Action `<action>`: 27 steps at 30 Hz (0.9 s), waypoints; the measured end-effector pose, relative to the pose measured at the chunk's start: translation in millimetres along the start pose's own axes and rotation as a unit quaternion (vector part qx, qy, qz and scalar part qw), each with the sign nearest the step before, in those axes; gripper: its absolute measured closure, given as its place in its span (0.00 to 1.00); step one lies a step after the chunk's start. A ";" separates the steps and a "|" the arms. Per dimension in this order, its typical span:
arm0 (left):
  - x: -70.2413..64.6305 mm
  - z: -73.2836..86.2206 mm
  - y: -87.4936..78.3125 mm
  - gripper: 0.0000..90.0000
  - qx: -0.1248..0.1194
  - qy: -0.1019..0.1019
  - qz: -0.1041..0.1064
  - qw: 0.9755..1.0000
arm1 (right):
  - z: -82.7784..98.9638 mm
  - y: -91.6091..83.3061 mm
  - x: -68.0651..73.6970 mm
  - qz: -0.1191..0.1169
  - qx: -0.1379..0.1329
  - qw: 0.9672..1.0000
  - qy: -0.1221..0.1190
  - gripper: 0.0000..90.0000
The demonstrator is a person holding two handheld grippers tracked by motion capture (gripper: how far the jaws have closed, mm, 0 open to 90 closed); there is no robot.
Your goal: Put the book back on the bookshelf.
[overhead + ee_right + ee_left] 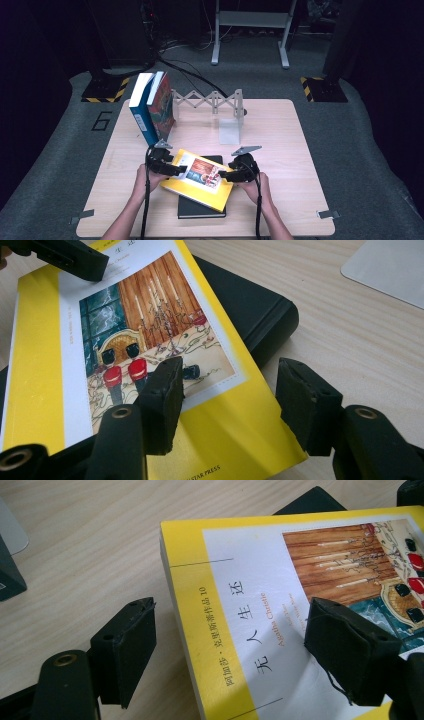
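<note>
Yellow book [200, 183]: we find it lying flat, skewed, atop the black book, front-centre of the table; cover shows a painted dining scene w/ Chinese title and "Agatha Christie".
Black book [200, 210]: under the yellow one, flat on the table; its edge sticks out at 6 o'clock and a corner at 12 o'clock of the yellow cover.
Left gripper [175, 169]: at 9 o'clock of the yellow book. In the left gripper view [227, 645] we see the jaws straddling the book's spine edge, one pad over the cover, the other off to the side above bare wood. Jaws apart, nothing pinched; pad-to-cover contact we cannot tell.
Right gripper [224, 175]: at 3 o'clock of the yellow book. In the right gripper view [227, 397] one pad sits over the cover art, the other off the book's edge above the table. Jaws apart, no squeeze on the book.
Hands: a person's forearms enter from 6 o'clock, one gripper each.
Blue book [141, 107]: upright at 11 o'clock of the table, leaning w/ the red book.
Red book [161, 105]: upright, touching the blue one on its 3 o'clock side.
Accordion rack [212, 102]: grey, at 12 o'clock, stretching from the upright books toward centre.
Table [280, 150]: light wood, pale mat near the rack's end.
</note>
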State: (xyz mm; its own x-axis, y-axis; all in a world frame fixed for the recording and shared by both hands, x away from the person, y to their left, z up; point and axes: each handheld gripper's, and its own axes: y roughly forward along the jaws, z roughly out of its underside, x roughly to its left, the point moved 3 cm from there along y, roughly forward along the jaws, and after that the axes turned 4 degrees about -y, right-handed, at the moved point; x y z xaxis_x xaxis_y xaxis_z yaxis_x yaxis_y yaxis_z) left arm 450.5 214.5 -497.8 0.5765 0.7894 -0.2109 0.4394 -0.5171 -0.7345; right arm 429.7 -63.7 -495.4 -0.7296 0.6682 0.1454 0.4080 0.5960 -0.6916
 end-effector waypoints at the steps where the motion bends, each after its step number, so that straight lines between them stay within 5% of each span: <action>1: 0.6 0.8 -1.1 0.17 0.000 -0.001 -0.005 1.000 | -0.4 -0.2 0.1 -0.001 0.003 1.000 -0.002 0.48; 3: 1.5 4.6 -7.3 0.15 0.001 -0.010 0.003 1.000 | -1.7 0.5 -0.8 -0.004 0.007 1.000 -0.002 0.44; 13: -1.5 32.7 -31.4 0.12 -0.007 -0.004 -0.057 0.998 | -21.8 14.4 2.9 -0.004 0.009 0.999 -0.037 0.42; 18: -0.9 35.7 -32.5 0.11 -0.007 0.001 -0.058 0.998 | -28.3 22.7 5.4 0.001 0.023 0.998 -0.057 0.47; 27: 1.8 33.3 -27.2 0.11 -0.014 -0.007 -0.051 0.999 | -24.5 21.9 5.4 -0.024 0.017 0.999 -0.033 0.58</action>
State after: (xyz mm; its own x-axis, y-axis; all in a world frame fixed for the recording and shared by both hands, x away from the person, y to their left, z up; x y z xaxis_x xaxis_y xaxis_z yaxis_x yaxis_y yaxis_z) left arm 416.7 241.0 -499.6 0.5183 0.8427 -0.1460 0.5140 -0.4433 -0.7343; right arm 448.2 -36.2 -492.5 -0.7828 0.6078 0.1330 0.3533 0.6101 -0.7092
